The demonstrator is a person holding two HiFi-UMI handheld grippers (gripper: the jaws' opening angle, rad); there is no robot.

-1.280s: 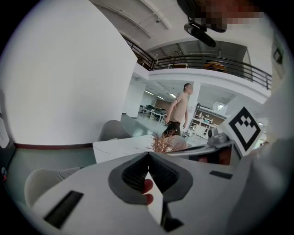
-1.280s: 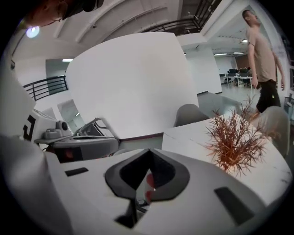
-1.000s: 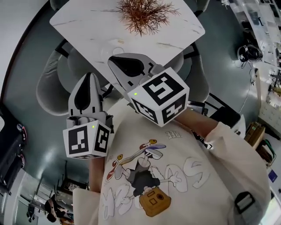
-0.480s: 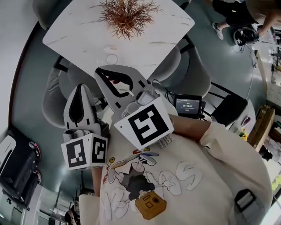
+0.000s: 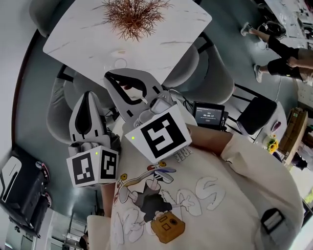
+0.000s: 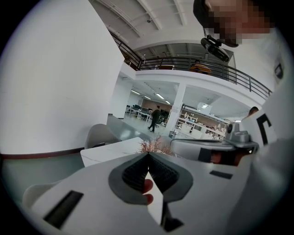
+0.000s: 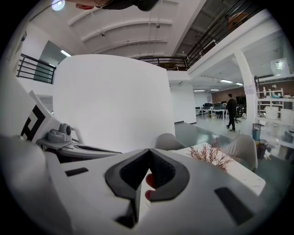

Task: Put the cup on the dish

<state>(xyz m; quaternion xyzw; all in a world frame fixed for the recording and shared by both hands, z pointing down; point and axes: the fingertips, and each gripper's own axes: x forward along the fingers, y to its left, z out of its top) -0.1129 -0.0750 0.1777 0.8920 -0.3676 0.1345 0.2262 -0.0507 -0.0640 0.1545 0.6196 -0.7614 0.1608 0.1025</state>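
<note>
A small pale round thing (image 5: 121,63) lies near the front edge of the white marble table (image 5: 161,36); it is too faint to tell cup from dish. No cup or dish shows in either gripper view. My left gripper (image 5: 88,94) hangs in front of the table, jaws together and empty, and in the left gripper view its tips (image 6: 148,154) meet. My right gripper (image 5: 109,75) is higher and nearer the table edge, just below the round thing, also shut and empty. Its tips (image 7: 149,149) touch in the right gripper view.
A dried reddish plant (image 5: 132,14) stands mid-table, also visible as the plant (image 6: 156,146) and the plant (image 7: 211,157). Grey chairs (image 5: 217,80) ring the table. A small screen (image 5: 209,114) sits by my right arm. A person's legs (image 5: 276,46) show at upper right.
The right gripper has risen and rolled, its marker cube now lower and further left in the picture. The view has shifted, so the table sits further left. The left gripper has barely moved.
</note>
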